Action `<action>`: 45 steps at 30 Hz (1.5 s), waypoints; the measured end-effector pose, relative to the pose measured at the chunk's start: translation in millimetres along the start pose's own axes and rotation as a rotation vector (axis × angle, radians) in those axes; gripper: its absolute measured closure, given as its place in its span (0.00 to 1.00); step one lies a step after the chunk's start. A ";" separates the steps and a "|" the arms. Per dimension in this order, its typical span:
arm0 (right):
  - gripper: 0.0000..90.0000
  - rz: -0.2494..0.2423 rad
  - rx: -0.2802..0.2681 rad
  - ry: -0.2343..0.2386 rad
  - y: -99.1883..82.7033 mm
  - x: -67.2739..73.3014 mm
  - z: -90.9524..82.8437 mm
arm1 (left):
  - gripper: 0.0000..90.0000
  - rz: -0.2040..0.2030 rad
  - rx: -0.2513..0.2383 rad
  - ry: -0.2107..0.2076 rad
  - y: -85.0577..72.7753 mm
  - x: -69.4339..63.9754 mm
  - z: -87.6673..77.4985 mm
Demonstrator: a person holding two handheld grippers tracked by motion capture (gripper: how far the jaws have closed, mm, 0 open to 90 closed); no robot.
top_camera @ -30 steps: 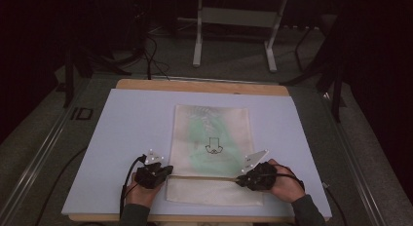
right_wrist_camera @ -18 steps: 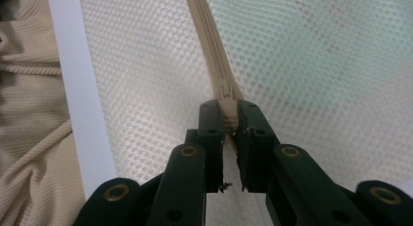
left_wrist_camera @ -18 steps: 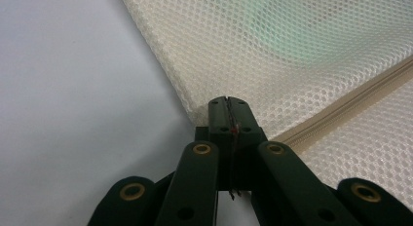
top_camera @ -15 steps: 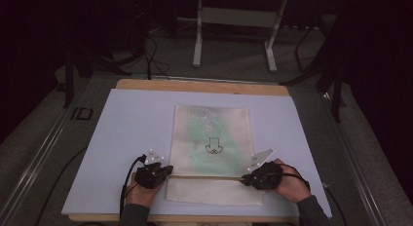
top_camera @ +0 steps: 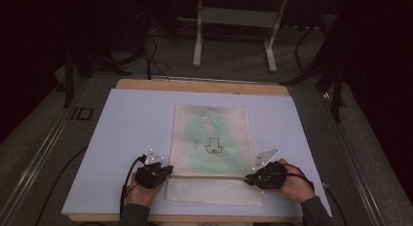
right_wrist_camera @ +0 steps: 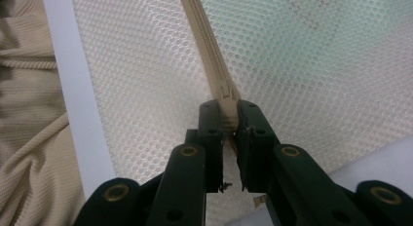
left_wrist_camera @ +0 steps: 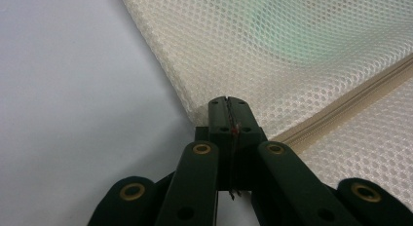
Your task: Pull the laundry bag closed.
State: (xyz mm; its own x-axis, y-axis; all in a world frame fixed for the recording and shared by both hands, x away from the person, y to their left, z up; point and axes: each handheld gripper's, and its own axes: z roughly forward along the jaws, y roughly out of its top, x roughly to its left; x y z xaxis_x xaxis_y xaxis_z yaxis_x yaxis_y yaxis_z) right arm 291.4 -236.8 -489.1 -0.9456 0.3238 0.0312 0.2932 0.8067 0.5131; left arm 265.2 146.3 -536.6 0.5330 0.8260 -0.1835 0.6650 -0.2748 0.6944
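Note:
A cream mesh zip bag [top_camera: 212, 120] lies flat on the pale mat, with something green [top_camera: 214, 153] showing through it and a small black mark [top_camera: 213, 146] at its middle. A beige zipper [top_camera: 209, 176] crosses it near the front. My left gripper [top_camera: 168, 171] is shut on the bag's left edge at the zipper's end [left_wrist_camera: 228, 102]. My right gripper [top_camera: 248, 178] is shut on the zipper pull [right_wrist_camera: 226, 93] at the right end, its jaws [right_wrist_camera: 229, 109] clamped around the slider. The zipper tape [right_wrist_camera: 202, 31] runs straight away from it.
The mat [top_camera: 136, 119] covers a wooden table whose edge [top_camera: 195, 84] shows at the back. A metal stand [top_camera: 234, 36] and cables [top_camera: 151, 55] sit on the floor beyond. A beige knit sleeve [right_wrist_camera: 24, 138] lies close to the bag's front edge.
My right gripper has shifted a little to the right along the zipper line. The left gripper has stayed where it was, and the bag has not moved.

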 end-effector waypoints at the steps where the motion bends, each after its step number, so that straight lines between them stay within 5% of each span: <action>1: 0.91 -0.001 -0.002 -0.003 -0.5 -0.4 -0.6 | 0.99 0.000 0.000 0.000 0.0 0.0 0.0; 24: 0.91 0.008 -0.004 0.011 -6.1 -0.9 -4.0 | 0.99 0.000 0.000 -0.001 0.1 0.1 0.0; 45: 0.91 0.048 0.010 -0.022 -21.6 -6.6 -13.0 | 0.99 0.000 0.001 -0.001 0.1 0.1 0.0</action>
State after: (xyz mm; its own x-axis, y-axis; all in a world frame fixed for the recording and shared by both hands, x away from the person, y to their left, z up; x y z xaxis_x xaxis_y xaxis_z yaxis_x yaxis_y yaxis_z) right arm 289.4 -262.8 -489.3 -0.9271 0.3730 0.0362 0.3395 0.7949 0.5030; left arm 265.3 146.3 -536.5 0.5333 0.8257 -0.1840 0.6654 -0.2751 0.6940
